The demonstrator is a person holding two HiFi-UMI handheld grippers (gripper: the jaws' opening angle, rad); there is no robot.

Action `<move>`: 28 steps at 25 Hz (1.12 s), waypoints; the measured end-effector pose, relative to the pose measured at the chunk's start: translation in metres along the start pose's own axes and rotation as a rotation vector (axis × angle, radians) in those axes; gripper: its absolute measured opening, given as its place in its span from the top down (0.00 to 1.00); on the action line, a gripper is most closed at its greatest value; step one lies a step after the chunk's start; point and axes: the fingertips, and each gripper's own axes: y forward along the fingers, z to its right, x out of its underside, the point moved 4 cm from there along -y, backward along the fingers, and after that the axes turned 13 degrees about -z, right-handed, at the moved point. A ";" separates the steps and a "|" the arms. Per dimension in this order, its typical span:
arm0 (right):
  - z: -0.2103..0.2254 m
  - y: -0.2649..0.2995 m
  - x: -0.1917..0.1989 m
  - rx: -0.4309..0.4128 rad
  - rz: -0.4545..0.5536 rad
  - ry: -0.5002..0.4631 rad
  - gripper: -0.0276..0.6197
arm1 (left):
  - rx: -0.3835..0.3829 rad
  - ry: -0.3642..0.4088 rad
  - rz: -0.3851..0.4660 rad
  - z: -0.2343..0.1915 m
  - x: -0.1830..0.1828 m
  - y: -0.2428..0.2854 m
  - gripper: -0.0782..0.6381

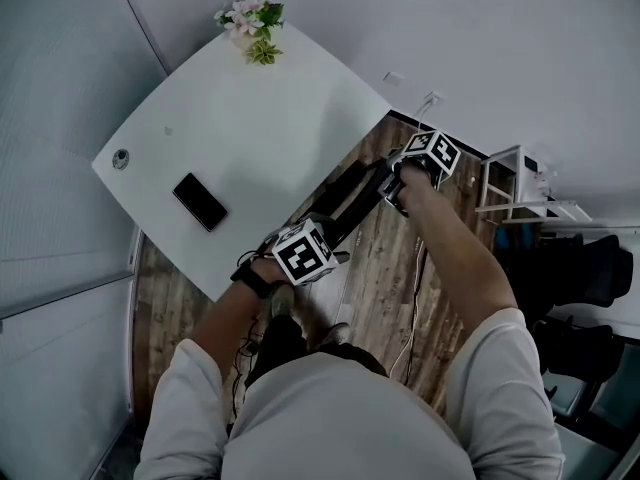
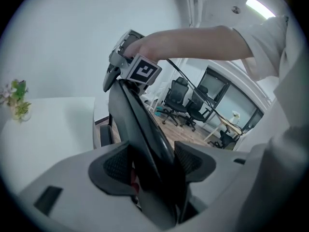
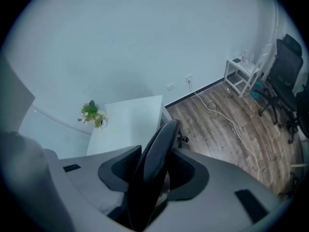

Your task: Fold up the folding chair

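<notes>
Folding chair (image 1: 352, 200) is over the wood floor (image 1: 385, 278), just beside the white desk (image 1: 250, 128) at its right edge, in front of the person. In head view it reads as a narrow dark slab seen edge-on. Long axis runs diag., from lower left by the person's legs to upper right toward the wall. Can't tell if its feet touch the floor.

L tool (image 1: 328, 238) has the lower-left end. In left gripper view the black rim fills the gap btwn the pads, both tight on it, and the rim climbs away to the R tool (image 1: 395, 190) at the top of that view. R tool has the far, upper-right end. In right gripper view a curved black rim stands btwn its pads, pointing on toward the desk, w/ the pads closed against both sides.

On the desk: black phone (image 1: 200, 201) by the near edge, flowers (image 1: 250, 18) at the far corner, both well apart from the chair. White cable (image 1: 412, 313) trails on the floor. White rack (image 1: 505, 183) and dark office chairs (image 1: 590, 268) are off to the right.
</notes>
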 end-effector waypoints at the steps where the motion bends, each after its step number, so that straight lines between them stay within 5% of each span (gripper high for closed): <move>1: -0.005 0.002 -0.001 -0.007 -0.001 -0.012 0.68 | -0.001 -0.002 0.006 -0.004 0.002 -0.003 0.51; 10: -0.054 0.017 -0.005 -0.175 -0.002 -0.114 0.55 | -0.181 -0.057 0.021 -0.042 0.018 -0.022 0.48; 15: -0.069 0.011 0.003 -0.237 -0.003 -0.161 0.55 | -0.192 -0.082 0.018 -0.050 0.020 -0.027 0.47; 19: -0.062 -0.004 0.011 -0.284 0.032 -0.211 0.55 | -0.268 -0.075 0.020 -0.049 0.025 -0.032 0.47; 28: 0.012 -0.094 0.056 -0.332 0.250 -0.437 0.61 | -0.513 -0.212 0.230 -0.033 0.023 -0.096 0.47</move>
